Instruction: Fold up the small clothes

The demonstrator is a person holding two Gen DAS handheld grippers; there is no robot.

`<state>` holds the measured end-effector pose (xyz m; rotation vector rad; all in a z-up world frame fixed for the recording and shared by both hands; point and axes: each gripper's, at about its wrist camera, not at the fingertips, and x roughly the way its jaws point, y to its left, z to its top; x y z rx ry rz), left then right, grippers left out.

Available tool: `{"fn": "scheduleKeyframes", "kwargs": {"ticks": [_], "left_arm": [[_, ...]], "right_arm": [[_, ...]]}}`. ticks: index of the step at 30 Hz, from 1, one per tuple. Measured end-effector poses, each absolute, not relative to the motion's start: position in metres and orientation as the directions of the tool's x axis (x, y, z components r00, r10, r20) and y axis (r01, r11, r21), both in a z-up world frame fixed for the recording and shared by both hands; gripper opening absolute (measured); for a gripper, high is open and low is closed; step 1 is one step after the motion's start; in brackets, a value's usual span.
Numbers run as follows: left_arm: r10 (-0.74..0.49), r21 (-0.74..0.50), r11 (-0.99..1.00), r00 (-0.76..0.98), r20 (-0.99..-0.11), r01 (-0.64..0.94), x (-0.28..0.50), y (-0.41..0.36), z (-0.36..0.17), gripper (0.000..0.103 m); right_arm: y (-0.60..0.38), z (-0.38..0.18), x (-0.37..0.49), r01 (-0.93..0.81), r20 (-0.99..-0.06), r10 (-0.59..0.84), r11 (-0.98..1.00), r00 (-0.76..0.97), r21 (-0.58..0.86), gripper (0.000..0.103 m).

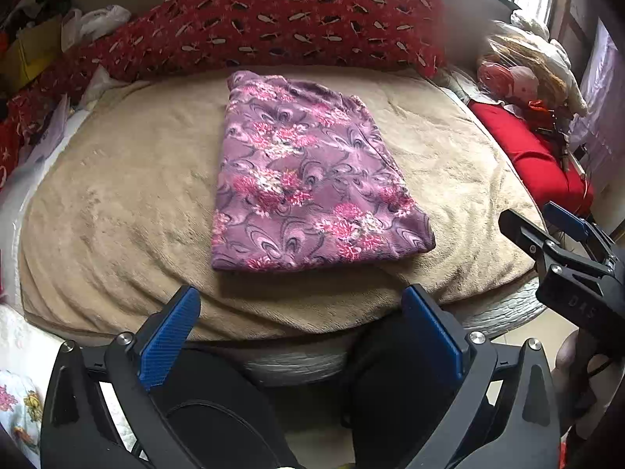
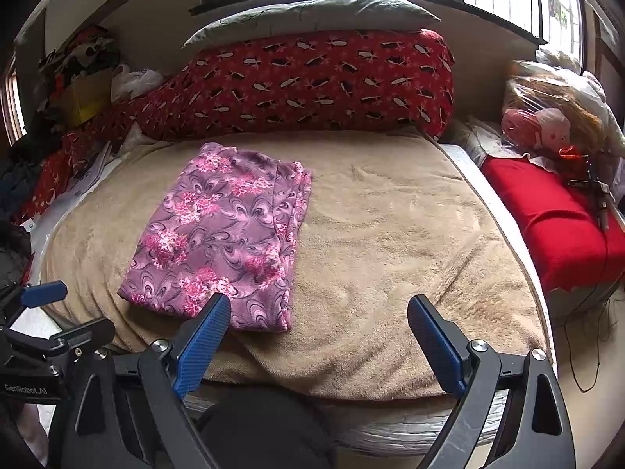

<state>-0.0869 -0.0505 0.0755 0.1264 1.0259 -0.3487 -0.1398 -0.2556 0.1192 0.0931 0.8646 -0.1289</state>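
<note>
From the left wrist, the folded purple floral garment lies flat on the tan blanket, ahead of the left gripper, whose jaws are spread, empty.

From the right wrist, the right gripper gapes too, empty; a clear plastic bag holds stuffed things.

Bare beige blanket around folded garment, red pillow blocking behind
</note>
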Motion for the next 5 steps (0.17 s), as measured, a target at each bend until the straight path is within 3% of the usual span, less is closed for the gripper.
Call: {"fn": "scheduleKeyframes", "kwargs": {"ticks": [5], "left_arm": [[-0.227, -0.082, 0.948, 0.469, -0.854, 0.309, -0.0894, -0.0491, 0.0736, 0.103]], "right_arm": [[-0.2602, 0.1210, -0.1418, 0.167, -0.760, -0.079, 0.985, 0.645, 0.038, 0.093]]}}
